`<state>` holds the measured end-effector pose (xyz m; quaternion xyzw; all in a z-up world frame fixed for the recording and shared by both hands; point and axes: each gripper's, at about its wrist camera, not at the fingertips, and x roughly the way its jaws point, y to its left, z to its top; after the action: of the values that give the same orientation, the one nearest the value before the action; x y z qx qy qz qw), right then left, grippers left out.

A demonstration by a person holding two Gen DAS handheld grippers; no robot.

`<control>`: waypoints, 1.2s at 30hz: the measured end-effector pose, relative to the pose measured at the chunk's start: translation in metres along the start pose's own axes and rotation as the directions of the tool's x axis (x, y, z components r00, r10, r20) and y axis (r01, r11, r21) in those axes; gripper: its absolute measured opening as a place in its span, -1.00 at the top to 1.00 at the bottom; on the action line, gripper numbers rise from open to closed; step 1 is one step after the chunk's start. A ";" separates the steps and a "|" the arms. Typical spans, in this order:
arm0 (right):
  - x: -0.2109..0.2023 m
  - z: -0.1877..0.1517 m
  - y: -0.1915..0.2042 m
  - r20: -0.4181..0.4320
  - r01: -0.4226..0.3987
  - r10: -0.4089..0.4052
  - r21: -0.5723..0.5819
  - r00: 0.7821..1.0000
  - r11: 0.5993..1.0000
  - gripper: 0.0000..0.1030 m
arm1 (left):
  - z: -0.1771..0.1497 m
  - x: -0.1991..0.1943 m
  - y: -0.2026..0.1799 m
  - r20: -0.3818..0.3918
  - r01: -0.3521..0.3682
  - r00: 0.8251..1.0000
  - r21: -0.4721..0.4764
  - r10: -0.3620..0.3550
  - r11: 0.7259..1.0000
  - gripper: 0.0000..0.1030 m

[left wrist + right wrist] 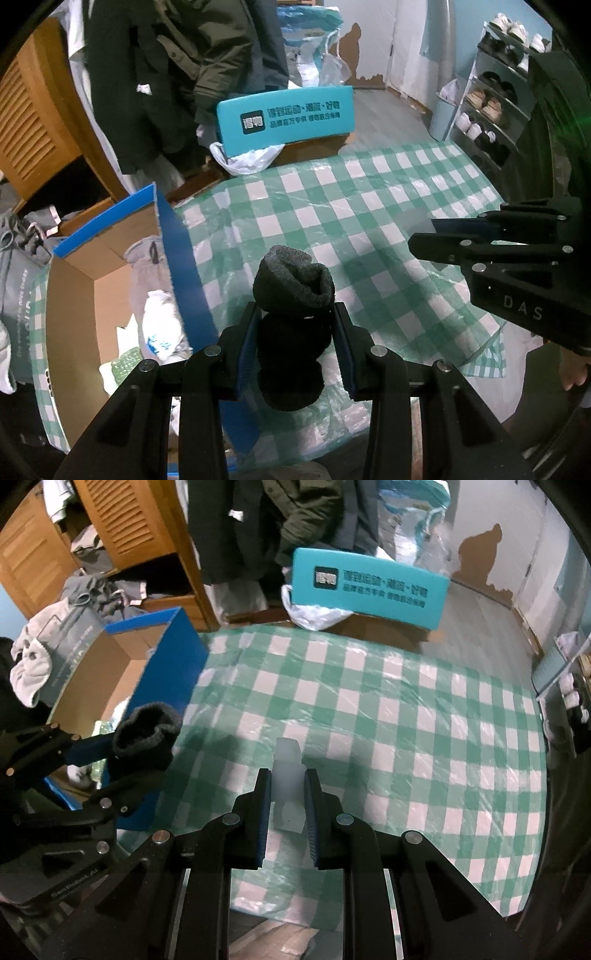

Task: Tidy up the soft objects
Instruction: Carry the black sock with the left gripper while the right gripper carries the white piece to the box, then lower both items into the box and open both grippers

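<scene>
**Now: one gripper on a rolled sock, the other on a white piece**

Left gripper [295, 325]: fingers part-way apart, blue pads pressed on both sides of a rolled dark sock [293, 321]. Sock is a fuzzy knit bundle, charcoal grey at the open folded cuff on top, near-black & lumpy lower down. Seen from the right wrist cam, the same sock [146, 734] sticks out past the pads, held up above the table, just beside the box edge.

Right gripper [287, 794]: fingers close together, clamped on a small white piece [286, 771], smooth, pale, rounded at the top, slightly see-through; can't tell exactly what it is. From the left cam the right gripper [436, 236] shows side-on w/ tips together.

Below both: table w/ green-and-white check cloth [406, 720] under a clear, crinkly plastic sheet that glints.

Left of the table: open cardboard box [173, 236], blue outside, plain brown inside. In it: soft stuff, a grey fleecy item, white cloth w/ blue print, a green-check bit.

Further back: teal box [284, 118] w/ dark print, white plastic bag under it, dark coats hanging, wooden louvred cupboard [122, 520], metal shoe rack [491, 99] w/ pairs of shoes.
</scene>
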<state>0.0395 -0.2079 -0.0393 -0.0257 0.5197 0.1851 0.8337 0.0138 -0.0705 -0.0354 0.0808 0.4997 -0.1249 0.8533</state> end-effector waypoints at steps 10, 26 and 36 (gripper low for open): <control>0.001 0.018 0.032 0.010 -0.025 0.025 -0.041 1.000 0.999 0.67 | -0.005 -0.013 0.034 0.024 -0.021 0.999 -0.064 0.022 0.998 0.24; 0.010 0.053 0.097 0.013 -0.091 0.093 -0.123 0.996 0.988 0.67 | -0.021 -0.029 0.102 0.045 -0.066 0.996 -0.175 0.075 0.982 0.24; 0.024 0.070 0.141 -0.006 -0.118 0.119 -0.183 0.993 0.976 0.67 | -0.034 -0.029 0.149 0.026 -0.105 0.993 -0.252 0.115 0.962 0.24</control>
<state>0.0611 -0.0532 -0.0072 -0.0707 0.4988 0.2814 0.8167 0.0154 0.0844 -0.0245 -0.0023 0.4886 -0.0148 0.8724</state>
